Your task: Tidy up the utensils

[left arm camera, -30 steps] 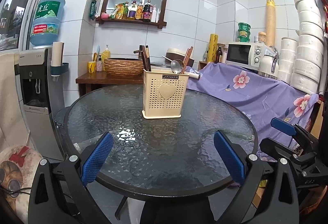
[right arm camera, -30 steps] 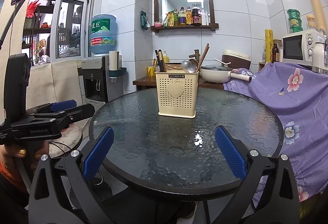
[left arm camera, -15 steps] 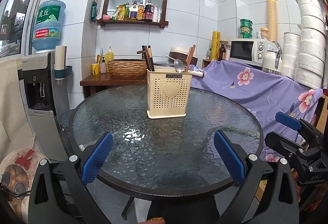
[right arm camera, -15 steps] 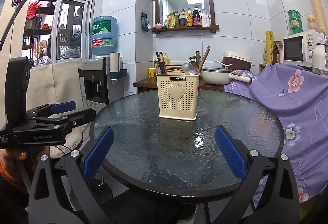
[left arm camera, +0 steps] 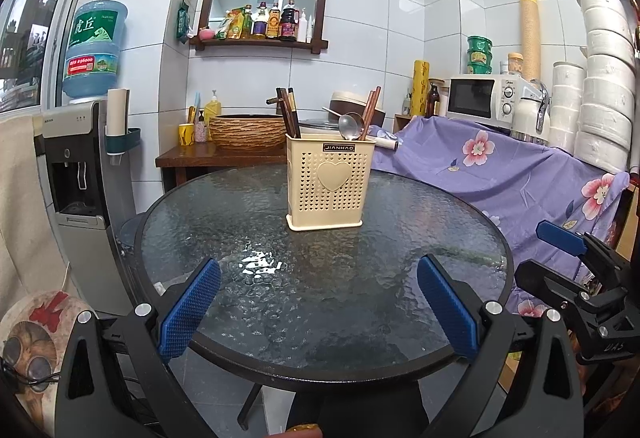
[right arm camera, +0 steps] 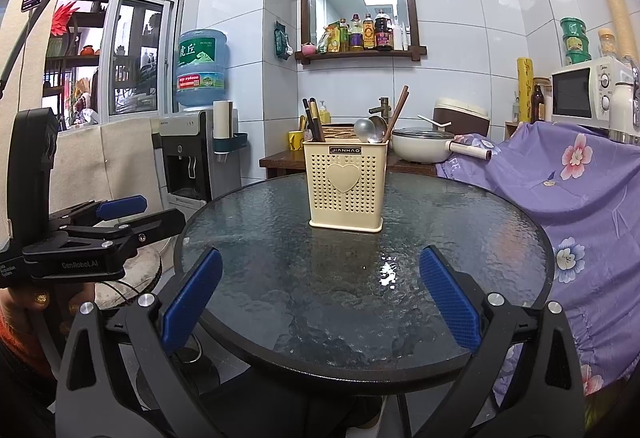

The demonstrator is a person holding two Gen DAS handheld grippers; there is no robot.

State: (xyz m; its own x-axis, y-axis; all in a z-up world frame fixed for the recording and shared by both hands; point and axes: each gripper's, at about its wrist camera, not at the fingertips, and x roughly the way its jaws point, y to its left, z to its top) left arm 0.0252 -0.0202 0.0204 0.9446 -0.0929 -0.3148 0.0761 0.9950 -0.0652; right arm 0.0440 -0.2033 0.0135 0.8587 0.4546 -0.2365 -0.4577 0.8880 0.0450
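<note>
A cream perforated utensil holder (left arm camera: 329, 185) with a heart on its front stands upright near the far middle of the round glass table (left arm camera: 224, 222); it also shows in the right wrist view (right arm camera: 346, 186). Dark chopsticks (left arm camera: 289, 114), a metal spoon (left arm camera: 351, 125) and brown chopsticks (left arm camera: 370, 111) stick out of it. My left gripper (left arm camera: 318, 312) is open and empty above the table's near edge. My right gripper (right arm camera: 320, 306) is open and empty, also at the near edge. Both are well short of the holder.
A water dispenser (left arm camera: 76, 173) stands left of the table. A purple floral cloth (left arm camera: 500, 173) covers a counter at the right with a microwave (left arm camera: 480, 97). A wooden side table (left arm camera: 216, 157) with a basket stands behind. A white pot (right arm camera: 420, 145) sits behind the holder.
Both grippers have drifted slightly, so the holder sits a little more to the right and nearer in the left view. Nothing was taken hold of or let go.
</note>
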